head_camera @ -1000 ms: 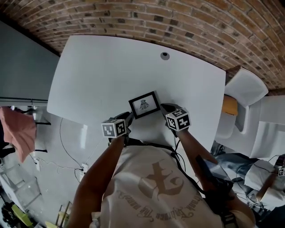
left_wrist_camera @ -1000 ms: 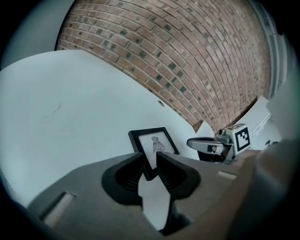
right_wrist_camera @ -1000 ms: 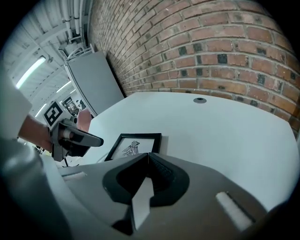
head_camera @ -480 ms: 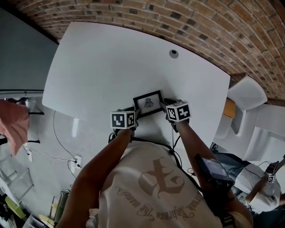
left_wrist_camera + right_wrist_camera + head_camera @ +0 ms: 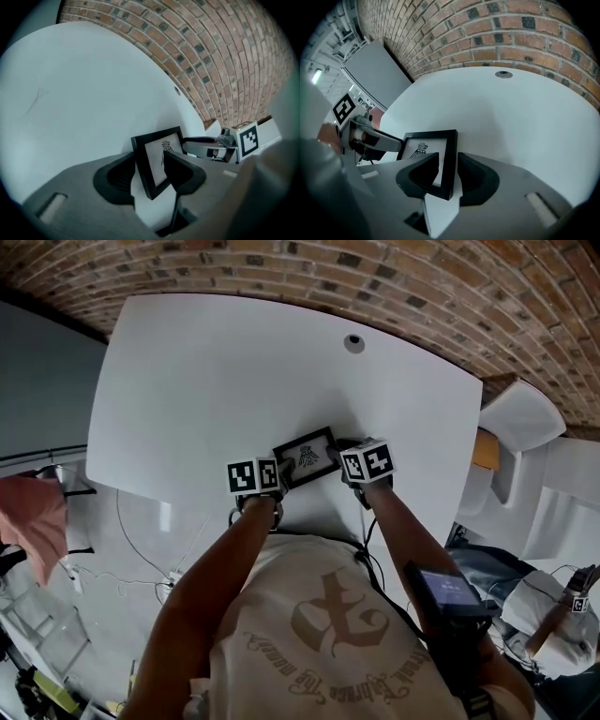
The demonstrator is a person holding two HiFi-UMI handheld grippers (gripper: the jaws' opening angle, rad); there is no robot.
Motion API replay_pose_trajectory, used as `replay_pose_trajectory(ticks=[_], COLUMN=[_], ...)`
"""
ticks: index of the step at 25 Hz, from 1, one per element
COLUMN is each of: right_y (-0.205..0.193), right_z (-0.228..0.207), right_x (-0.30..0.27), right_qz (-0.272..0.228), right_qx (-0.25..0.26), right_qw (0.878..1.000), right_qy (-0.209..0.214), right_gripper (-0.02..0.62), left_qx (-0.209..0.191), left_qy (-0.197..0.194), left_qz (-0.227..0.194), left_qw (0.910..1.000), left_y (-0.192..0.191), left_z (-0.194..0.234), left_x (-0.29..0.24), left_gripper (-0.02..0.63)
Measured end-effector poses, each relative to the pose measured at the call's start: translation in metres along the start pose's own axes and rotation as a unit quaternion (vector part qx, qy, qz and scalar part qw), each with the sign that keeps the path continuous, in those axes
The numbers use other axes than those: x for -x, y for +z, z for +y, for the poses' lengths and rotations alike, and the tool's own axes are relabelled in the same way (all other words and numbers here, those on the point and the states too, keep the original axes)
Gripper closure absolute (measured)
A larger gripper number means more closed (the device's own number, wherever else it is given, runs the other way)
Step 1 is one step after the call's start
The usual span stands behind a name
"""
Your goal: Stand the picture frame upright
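Observation:
The black picture frame (image 5: 306,455), holding a white print with a dark bird figure, stands on its lower edge near the front of the white table (image 5: 234,362) and leans slightly back. My left gripper (image 5: 279,474) straddles its left side. In the left gripper view the frame (image 5: 157,161) sits between the jaws of the left gripper (image 5: 147,171) with a gap beside it. My right gripper (image 5: 342,457) straddles the right side, where the frame (image 5: 436,157) is loose between the jaws of the right gripper (image 5: 449,173). Both pairs of jaws have just been opening.
A round cable hole (image 5: 353,342) sits near the table's far edge, with a brick wall behind it. A white chair (image 5: 520,418) stands to the right. A pink cloth (image 5: 33,521) hangs at the left. The table's front edge is just below the grippers.
Both grippers have come down and closed in beside the frame, which now rests on the table between them.

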State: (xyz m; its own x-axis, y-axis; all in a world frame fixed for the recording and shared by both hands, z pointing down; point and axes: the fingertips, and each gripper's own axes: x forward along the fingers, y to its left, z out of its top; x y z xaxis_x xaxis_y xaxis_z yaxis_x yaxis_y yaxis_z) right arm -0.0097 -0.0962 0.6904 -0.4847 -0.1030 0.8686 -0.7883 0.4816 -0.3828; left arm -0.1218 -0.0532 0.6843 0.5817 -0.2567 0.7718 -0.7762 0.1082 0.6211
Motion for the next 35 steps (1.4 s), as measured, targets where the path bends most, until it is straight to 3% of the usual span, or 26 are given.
replay_pose_trajectory(ticks=[4, 14, 17, 21, 27, 32, 35], right_y=[-0.005, -0.014, -0.018, -0.020, -0.020, -0.020, -0.022], right_z=[-0.003, -0.001, 0.002, 0.001, 0.000, 0.006, 0.006], right_x=[-0.003, -0.001, 0.000, -0.001, -0.001, -0.003, -0.004], right_qz=[0.008, -0.006, -0.012, -0.019, -0.023, -0.026, -0.027], right_qx=[-0.011, -0.031, -0.034, -0.038, -0.040, -0.048, -0.047], right_qw=[1.000, 0.999, 0.999, 0.999, 0.998, 0.998, 0.998], right_qy=[-0.007, -0.021, -0.029, -0.035, -0.041, -0.029, -0.037], right_gripper=[0.505, 0.511, 0.509, 0.509, 0.511, 0.511, 0.512], left_qx=[-0.006, -0.063, -0.066, -0.056, -0.038, -0.063, -0.070], left_qy=[0.015, 0.068, 0.071, 0.062, 0.082, 0.125, 0.137], left_qz=[0.010, 0.007, 0.001, 0.001, 0.015, 0.016, 0.010], left_qw=[0.9998, 0.9957, 0.9953, 0.9965, 0.9958, 0.9901, 0.9881], left_y=[0.002, -0.002, -0.002, -0.002, -0.012, -0.013, -0.013], left_z=[-0.001, 0.009, 0.009, 0.004, 0.009, 0.016, 0.016], left_x=[-0.003, -0.001, -0.001, -0.004, 0.000, 0.000, -0.001], left_gripper=[0.408, 0.497, 0.495, 0.436, 0.436, 0.498, 0.500])
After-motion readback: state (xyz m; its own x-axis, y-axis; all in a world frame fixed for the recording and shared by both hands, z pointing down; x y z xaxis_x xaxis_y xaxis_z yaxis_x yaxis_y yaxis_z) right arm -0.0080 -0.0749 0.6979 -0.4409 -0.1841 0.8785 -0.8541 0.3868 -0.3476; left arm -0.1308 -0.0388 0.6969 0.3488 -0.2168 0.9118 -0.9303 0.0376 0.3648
